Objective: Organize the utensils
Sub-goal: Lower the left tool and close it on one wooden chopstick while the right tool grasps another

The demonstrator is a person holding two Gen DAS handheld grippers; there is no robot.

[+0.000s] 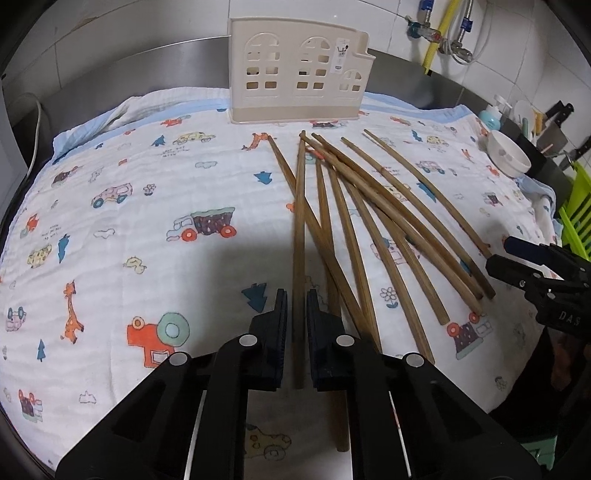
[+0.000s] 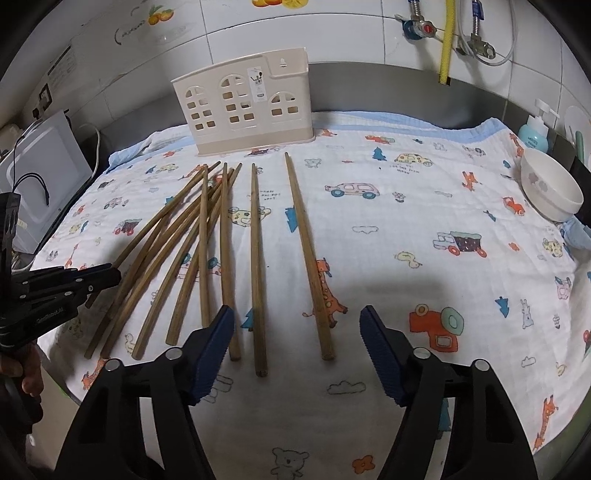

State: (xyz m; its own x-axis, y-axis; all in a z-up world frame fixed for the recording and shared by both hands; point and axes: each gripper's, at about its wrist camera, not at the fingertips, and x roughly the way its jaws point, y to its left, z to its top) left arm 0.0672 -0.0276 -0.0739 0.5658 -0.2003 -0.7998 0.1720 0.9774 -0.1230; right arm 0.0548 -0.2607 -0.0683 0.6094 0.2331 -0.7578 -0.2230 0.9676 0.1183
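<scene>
Left wrist view shows the left gripper point(image 1: 296, 306) narrowed around one brown wooden chopstick point(image 1: 299, 236) among those fanned on the printed cloth point(image 1: 110, 206), apparently for the cream house-shaped holder point(image 1: 295, 70), while the right gripper point(image 2: 297, 321) gapes wide, empty.

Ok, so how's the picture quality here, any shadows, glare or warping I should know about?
Left wrist view: strong fisheye bending, the chopsticks look curved; a soft shadow falls on the cloth ahead of the left gripper. Right wrist view: same warping, dark corners, a similar shadow ahead of the right gripper; mild glare on the wall tiles. Both look sharp.
</scene>
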